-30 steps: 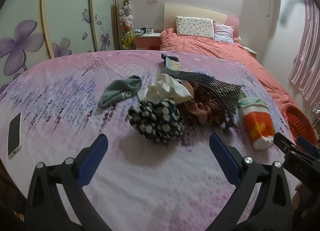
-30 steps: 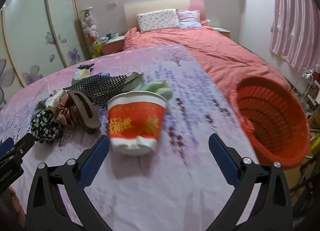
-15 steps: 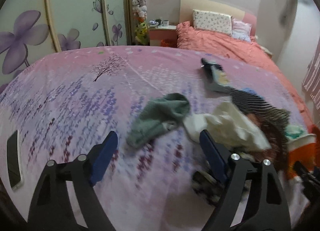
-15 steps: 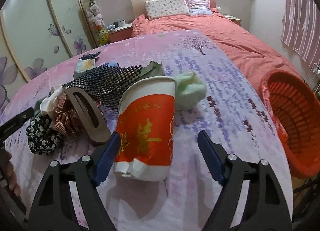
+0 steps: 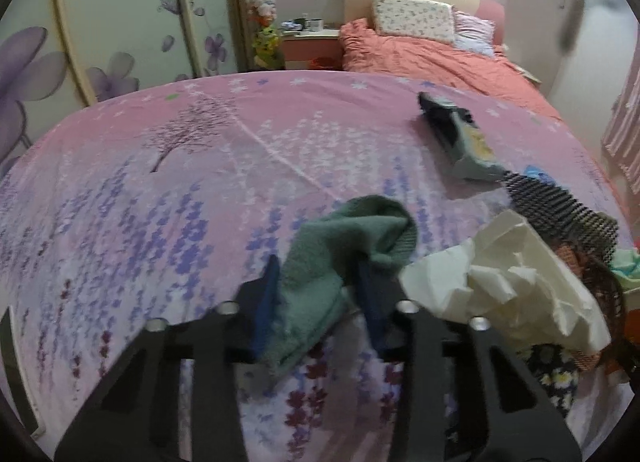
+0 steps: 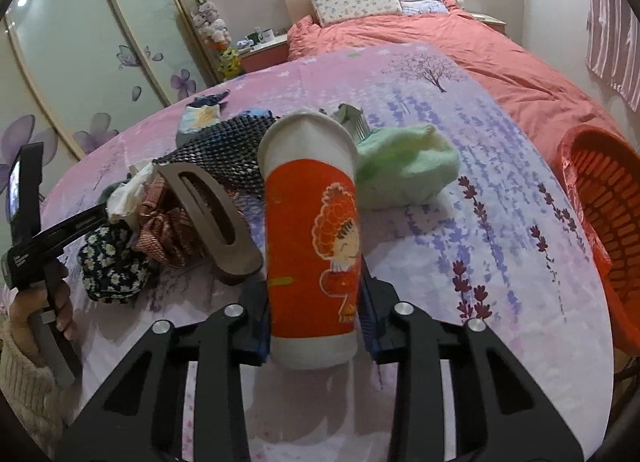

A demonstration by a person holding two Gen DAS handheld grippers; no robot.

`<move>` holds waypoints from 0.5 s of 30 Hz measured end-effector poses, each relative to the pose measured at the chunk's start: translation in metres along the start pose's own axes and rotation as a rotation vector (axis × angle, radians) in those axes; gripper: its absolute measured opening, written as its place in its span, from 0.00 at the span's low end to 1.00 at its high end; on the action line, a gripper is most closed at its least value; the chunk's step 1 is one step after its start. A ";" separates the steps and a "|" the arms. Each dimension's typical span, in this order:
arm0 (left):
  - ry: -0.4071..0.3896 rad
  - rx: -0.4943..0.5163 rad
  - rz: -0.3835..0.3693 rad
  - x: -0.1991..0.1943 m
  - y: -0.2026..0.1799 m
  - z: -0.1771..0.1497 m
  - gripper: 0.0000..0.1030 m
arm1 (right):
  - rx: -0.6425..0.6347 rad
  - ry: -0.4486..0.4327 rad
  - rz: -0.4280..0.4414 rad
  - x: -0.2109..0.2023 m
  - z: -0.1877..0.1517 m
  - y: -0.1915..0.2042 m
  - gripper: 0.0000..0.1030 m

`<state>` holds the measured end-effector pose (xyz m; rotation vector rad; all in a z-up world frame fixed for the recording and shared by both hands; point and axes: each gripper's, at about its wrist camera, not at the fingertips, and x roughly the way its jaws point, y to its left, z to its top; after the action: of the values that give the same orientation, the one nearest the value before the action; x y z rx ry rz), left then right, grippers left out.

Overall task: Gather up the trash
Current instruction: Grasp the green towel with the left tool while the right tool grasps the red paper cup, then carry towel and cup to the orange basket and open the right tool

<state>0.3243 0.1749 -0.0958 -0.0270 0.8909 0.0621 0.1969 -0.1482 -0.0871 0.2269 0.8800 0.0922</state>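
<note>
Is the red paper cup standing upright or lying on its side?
Lying on its side. The red paper cup rests lengthwise on the bedspread, mouth facing away, base toward the right gripper, which grips it.

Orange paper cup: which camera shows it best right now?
The right wrist view. The orange paper cup lies centred there, whole from rim to base, between the right gripper pads, which have just been closing onto it. The left wrist view shows only an orange sliver at its right edge, behind the crumpled paper.
</note>
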 end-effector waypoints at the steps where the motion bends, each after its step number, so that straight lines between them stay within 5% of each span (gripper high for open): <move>1: -0.002 0.001 -0.004 0.000 -0.002 -0.001 0.19 | -0.002 -0.008 0.005 -0.003 0.000 0.001 0.33; 4: -0.015 0.009 -0.007 -0.003 -0.005 -0.002 0.12 | -0.009 -0.038 0.006 -0.013 0.000 0.002 0.33; 15: -0.098 0.006 -0.035 -0.057 -0.001 0.004 0.10 | 0.000 -0.113 -0.026 -0.046 0.005 -0.003 0.33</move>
<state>0.2923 0.1716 -0.0488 -0.0336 0.7921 0.0279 0.1709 -0.1595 -0.0499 0.2184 0.7705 0.0543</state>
